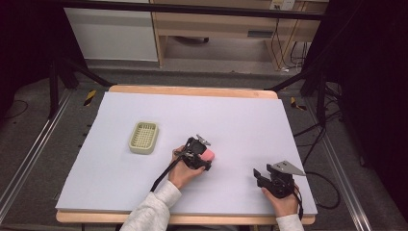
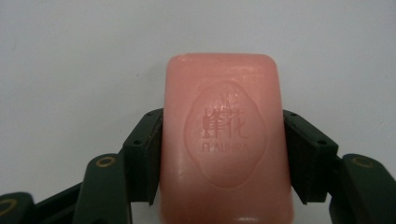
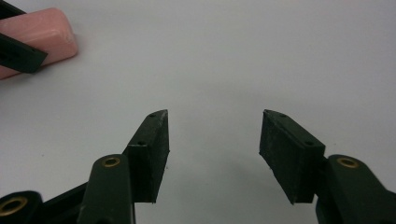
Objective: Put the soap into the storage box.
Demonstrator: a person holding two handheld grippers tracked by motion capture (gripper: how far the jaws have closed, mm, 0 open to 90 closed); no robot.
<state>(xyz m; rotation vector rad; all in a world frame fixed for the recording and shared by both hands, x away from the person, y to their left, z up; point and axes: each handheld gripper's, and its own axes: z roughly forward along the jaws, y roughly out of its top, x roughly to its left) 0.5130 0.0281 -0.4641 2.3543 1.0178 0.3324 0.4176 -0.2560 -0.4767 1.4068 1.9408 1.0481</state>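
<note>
**soapguy:** Holding the pink soap bar (image 2: 226, 140) in my left gripper (image 1: 201, 155) right now, both pads pressed against its long sides, stamped face looking up at the camera.

**benchrat:** And the other one?

**soapguy:** My right gripper (image 1: 263, 175) has nothing between its jaws, there's a clear gap with bare white table (image 3: 224, 60) showing through. From that one the soap sits well off to its upper left. The green soap dish (image 1: 144, 137) is off to my left gripper's left.
</note>
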